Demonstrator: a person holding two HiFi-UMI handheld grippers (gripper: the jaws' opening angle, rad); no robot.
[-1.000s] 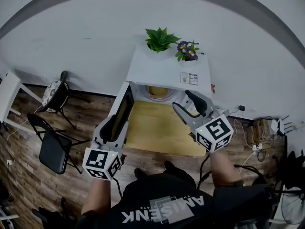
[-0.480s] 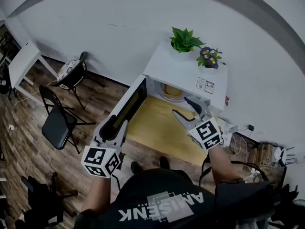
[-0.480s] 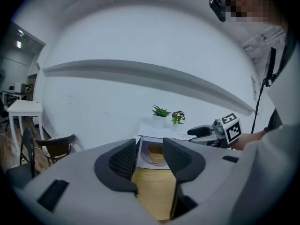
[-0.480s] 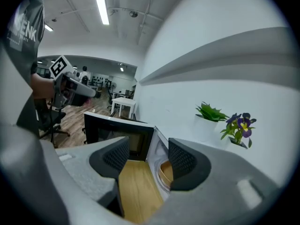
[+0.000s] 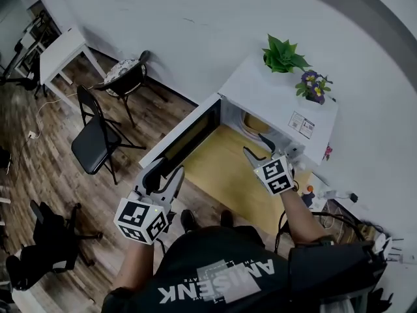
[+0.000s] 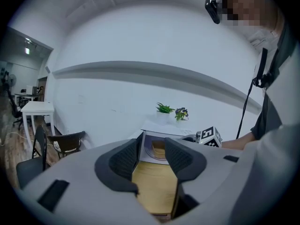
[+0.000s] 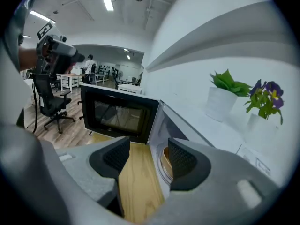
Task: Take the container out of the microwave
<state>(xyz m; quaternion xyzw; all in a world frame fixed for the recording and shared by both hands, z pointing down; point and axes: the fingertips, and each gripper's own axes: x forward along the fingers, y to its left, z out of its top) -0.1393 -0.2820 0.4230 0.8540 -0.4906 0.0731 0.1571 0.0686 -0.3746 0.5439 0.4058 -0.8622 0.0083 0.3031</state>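
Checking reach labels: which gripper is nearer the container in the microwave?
Right. The right gripper is at the mouth of the microwave, just before the container. The left gripper, jaws just opened wider and empty, hangs back by the open door.

A light wooden table [image 5: 218,171] carries a white microwave [image 5: 260,96] at its far end, against the wall, with the door [image 5: 186,135] swung open leftward. The table stands on a wood-plank floor [image 5: 45,168]. On that floor, left of the microwave, stands a black folding chair [image 5: 96,142].
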